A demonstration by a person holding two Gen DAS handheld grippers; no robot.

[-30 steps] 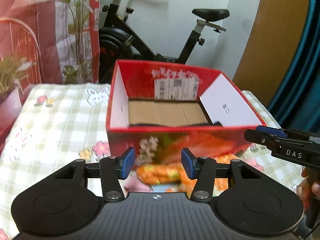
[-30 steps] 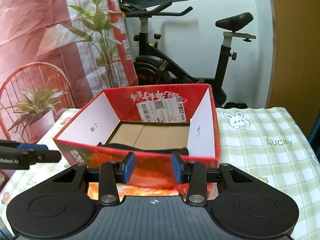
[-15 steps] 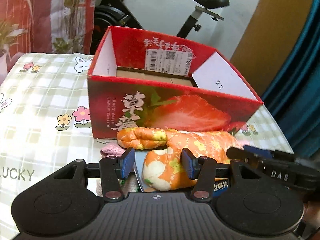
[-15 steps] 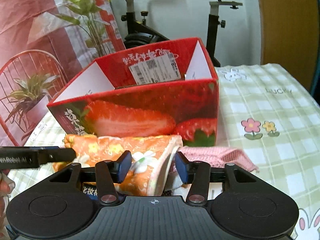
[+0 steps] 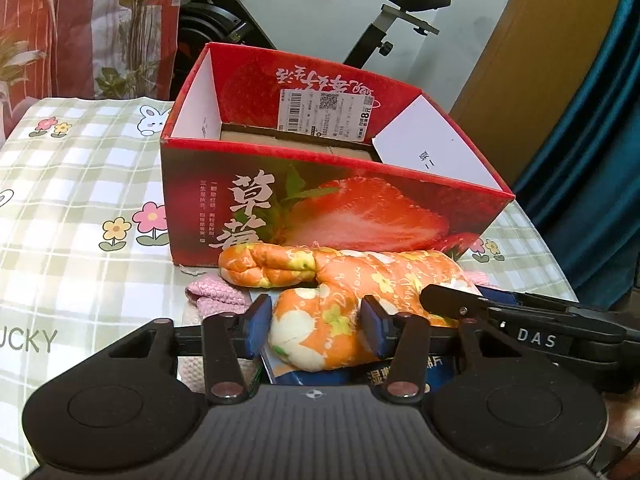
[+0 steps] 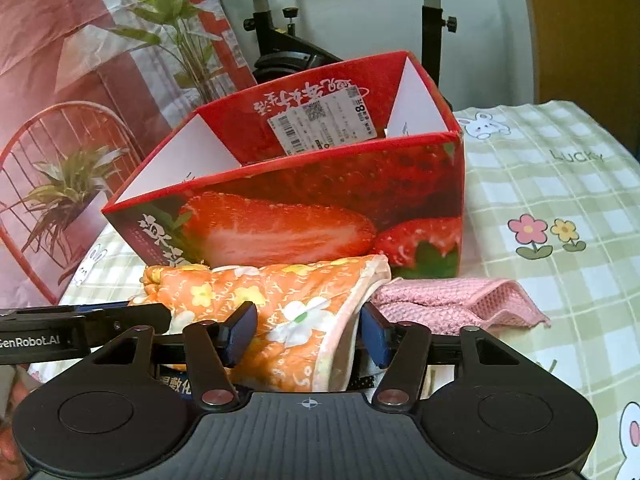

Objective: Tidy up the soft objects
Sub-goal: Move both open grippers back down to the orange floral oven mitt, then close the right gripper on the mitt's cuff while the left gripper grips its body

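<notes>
Now both tools straddle the orange mitt [image 5: 352, 284], lower than before.

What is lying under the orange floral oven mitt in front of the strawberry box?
Under the orange floral oven mitt a pink knitted cloth sticks out both sides, and a blue printed packet shows at its near edge. Anything else beneath is covered.

Both grippers now sit lower than a second ago, down from over the strawberry box [image 5: 340, 208] to the orange floral oven mitt [image 5: 344, 300]. The left gripper [image 5: 316, 326] is closing around its thumb, while the right gripper [image 6: 304, 332] straddles its cuff.
</notes>
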